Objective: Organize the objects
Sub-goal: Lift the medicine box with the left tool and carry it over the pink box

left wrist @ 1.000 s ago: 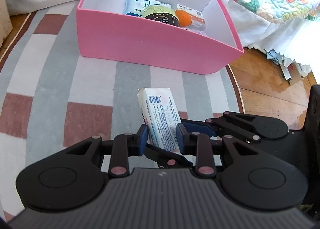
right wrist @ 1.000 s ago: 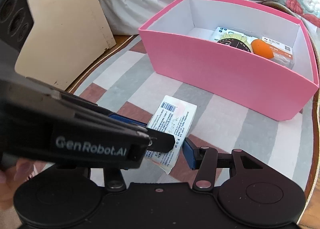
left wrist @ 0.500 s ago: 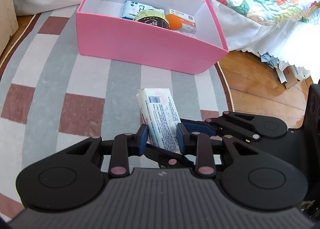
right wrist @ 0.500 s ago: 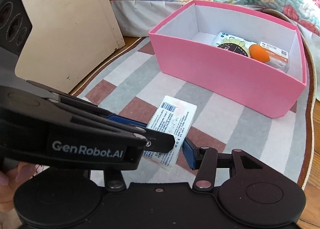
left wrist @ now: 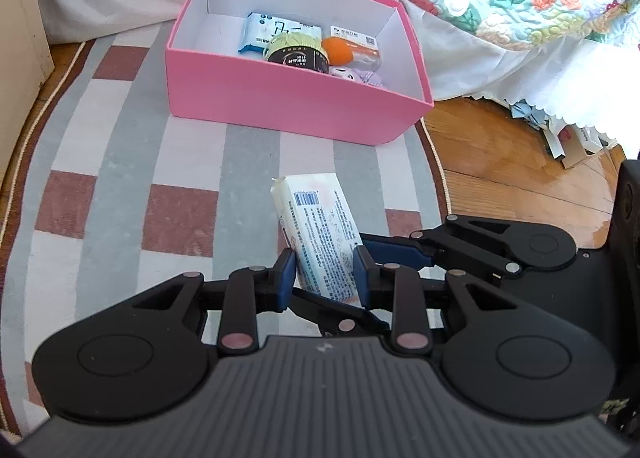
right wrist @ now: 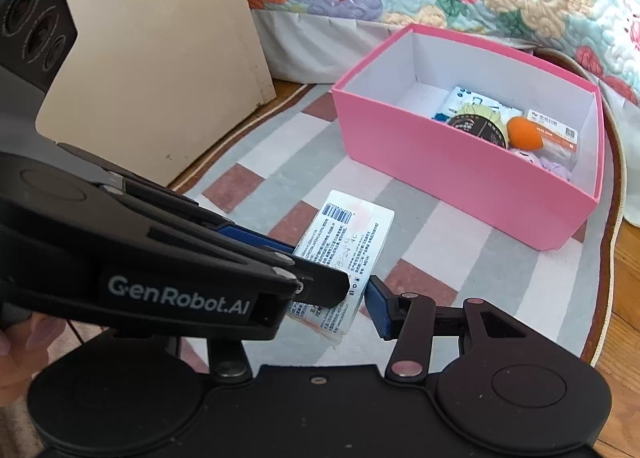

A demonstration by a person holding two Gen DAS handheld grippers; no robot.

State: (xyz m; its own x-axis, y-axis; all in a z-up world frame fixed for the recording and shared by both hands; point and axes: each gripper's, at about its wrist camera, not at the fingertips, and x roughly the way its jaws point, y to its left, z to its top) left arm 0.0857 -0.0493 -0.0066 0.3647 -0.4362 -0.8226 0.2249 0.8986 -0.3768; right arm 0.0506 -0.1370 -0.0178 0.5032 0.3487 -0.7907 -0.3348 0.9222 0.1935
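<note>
While the pink box (left wrist: 296, 114) at the far end already has several bits inside, you've got the white packet (left wrist: 320, 234) clamped in both the left gripper (left wrist: 325, 276) and right gripper (right wrist: 352, 298), near you above the rug (left wrist: 120, 162), so it's left to drop in.

White packet (left wrist: 320, 236), barcode and fine print uppermost, tilted, raised above the rug's middle. Pink box (left wrist: 280, 106), open, white inside, near the rug's far edge; several small items inside.
</note>
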